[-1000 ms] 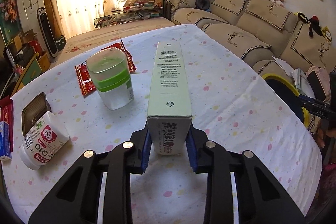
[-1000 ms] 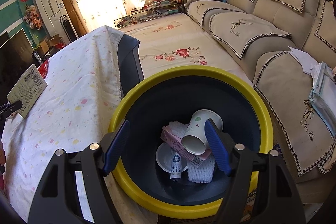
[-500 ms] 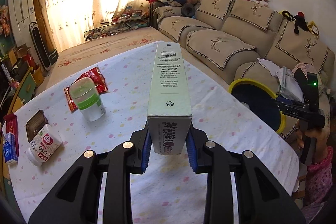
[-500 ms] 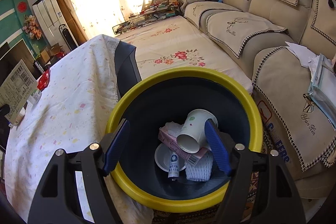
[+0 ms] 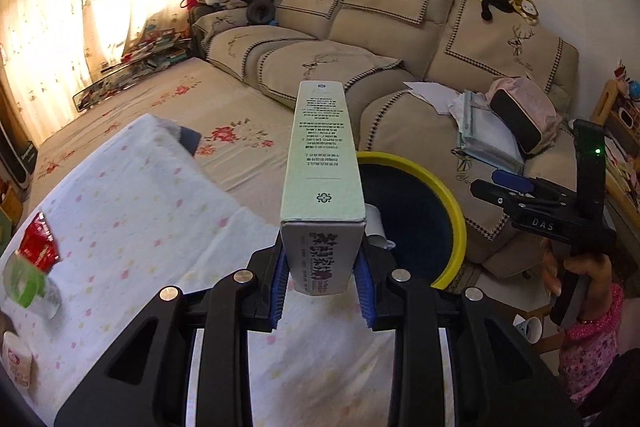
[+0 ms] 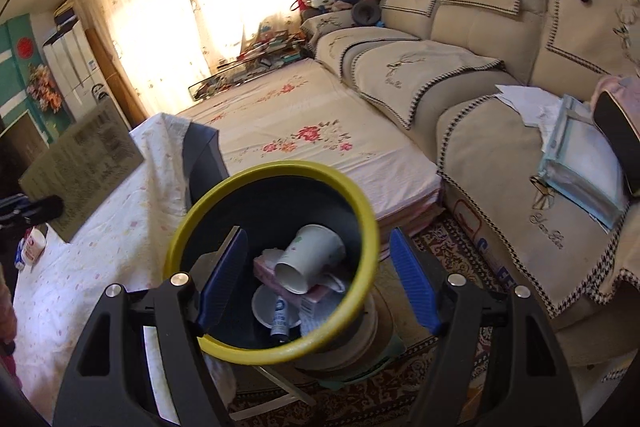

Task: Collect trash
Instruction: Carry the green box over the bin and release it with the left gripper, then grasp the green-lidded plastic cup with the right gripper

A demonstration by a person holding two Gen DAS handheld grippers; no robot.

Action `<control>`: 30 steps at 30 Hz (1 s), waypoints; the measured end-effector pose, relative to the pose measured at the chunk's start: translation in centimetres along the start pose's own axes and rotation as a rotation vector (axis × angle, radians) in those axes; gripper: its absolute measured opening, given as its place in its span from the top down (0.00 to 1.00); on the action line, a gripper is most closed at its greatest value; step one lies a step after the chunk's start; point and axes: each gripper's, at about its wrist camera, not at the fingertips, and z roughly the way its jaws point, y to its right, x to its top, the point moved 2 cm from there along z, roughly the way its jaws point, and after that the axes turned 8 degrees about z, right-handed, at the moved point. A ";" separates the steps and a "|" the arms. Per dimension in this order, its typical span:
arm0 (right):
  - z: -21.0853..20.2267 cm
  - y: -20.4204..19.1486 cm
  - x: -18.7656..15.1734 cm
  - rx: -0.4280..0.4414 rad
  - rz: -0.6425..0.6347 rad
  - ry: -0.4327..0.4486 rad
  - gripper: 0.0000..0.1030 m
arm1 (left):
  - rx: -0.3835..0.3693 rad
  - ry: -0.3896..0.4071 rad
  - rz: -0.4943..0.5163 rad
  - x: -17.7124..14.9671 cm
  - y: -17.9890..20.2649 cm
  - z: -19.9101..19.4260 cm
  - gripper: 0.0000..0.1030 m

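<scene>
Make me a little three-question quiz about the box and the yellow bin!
1. True or false: the left gripper has its jaws shut on the box.
2. What lies on top in the bin? A) paper cup B) banana C) shoe
3. Fill in: the right gripper has open jaws with ____ between them.

Key: 1 true. 2 A, the paper cup lies on its side over the other trash. 3 nothing held; the bin only shows behind them.
</scene>
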 end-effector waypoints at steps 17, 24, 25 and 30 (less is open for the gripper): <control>-1.5 2.2 -0.2 0.025 0.039 -0.012 0.32 | 0.024 -0.023 -0.096 -0.3 0.5 4.6 0.45; -0.5 -3.9 -0.3 0.110 -0.064 -0.048 0.32 | 0.251 0.076 -0.199 -6.7 -5.2 -4.2 0.34; -0.3 -5.1 -0.3 0.127 -0.086 -0.050 0.32 | 0.291 0.082 -0.213 -7.7 -6.1 -5.3 0.32; 0.6 -12.5 -0.5 0.219 -0.199 -0.068 0.32 | 0.512 0.086 -0.300 -14.4 -11.5 -10.5 0.23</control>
